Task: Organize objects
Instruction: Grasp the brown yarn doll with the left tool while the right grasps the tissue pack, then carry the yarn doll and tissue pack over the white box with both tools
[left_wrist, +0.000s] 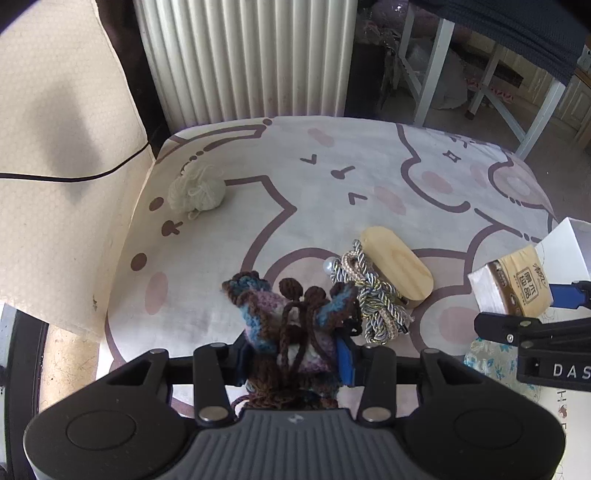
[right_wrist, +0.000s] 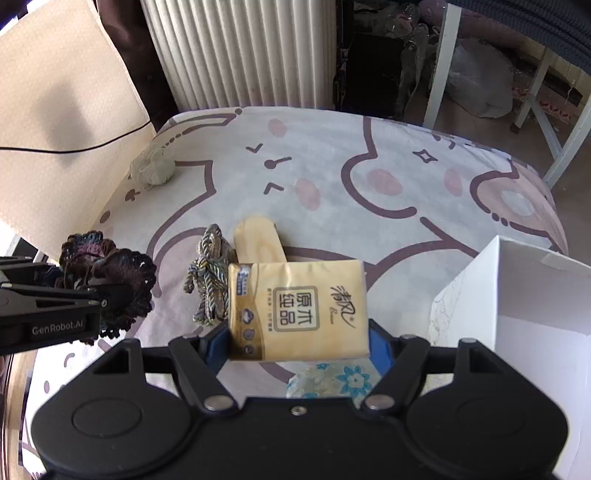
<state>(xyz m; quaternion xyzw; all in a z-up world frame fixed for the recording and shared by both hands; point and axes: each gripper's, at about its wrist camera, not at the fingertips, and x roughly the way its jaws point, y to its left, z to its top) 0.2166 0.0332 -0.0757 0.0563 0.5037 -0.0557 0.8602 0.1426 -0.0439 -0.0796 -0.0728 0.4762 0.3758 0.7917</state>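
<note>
The left gripper (left_wrist: 295, 354) is clamped on a lumpy crochet piece (left_wrist: 291, 317) of brown, blue and purple yarn, held clear of the cloth. The right gripper (right_wrist: 295, 339) pinches a flat, glossy tan tissue pack (right_wrist: 297, 310) by its side edges, also lifted. On the soft cartoon-print cloth (left_wrist: 332, 177), at 1 o'clock from the crochet piece, a knotted bundle of twisted cord (left_wrist: 369, 295) touches a smooth rounded wood block (left_wrist: 397, 264). A fuzzy pale yarn ball (left_wrist: 195, 190) sits well apart at 11 o'clock near the cloth's left edge. The far half is bare. A white box (right_wrist: 517, 295) stands open at 3 o'clock from the pack.
</note>
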